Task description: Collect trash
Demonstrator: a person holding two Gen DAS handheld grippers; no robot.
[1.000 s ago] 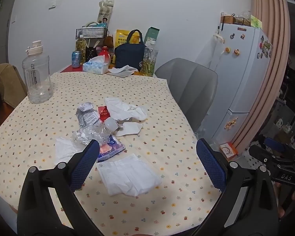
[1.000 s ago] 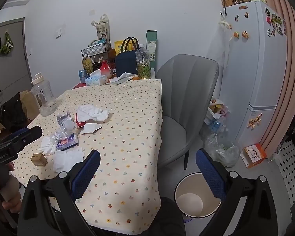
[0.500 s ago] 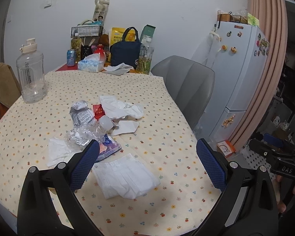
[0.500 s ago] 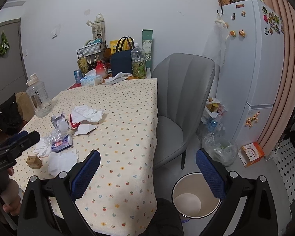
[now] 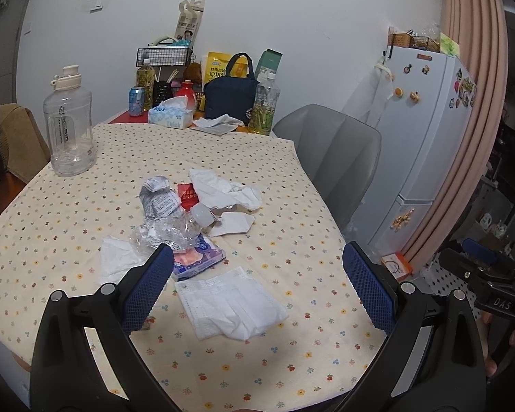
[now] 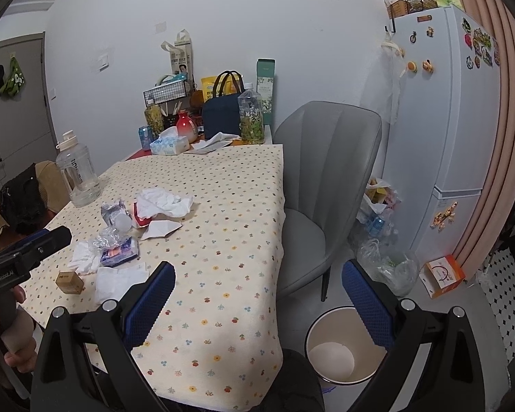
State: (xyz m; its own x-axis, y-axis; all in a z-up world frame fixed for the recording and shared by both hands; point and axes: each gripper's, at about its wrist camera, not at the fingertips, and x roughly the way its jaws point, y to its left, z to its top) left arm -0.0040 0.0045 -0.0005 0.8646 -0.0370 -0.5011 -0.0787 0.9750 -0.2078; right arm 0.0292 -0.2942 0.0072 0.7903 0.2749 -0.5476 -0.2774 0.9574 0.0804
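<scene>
While spread wide and holding nothing, left tool [image 5: 257, 274] hovers just above white tissue [image 5: 235, 304] on bench [image 5: 292, 206]; right tool [image 6: 257, 295], likewise agape, above bench edge beside bin [image 6: 340, 346].

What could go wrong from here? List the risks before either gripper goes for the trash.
1. The folded napkin lies flat on the tablecloth, so the open left gripper may pinch cloth too.
2. The crushed bottle overlaps other wrappers; lifting it could scatter them.
3. The bin sits on the floor beside the table, so drops may miss.
</scene>
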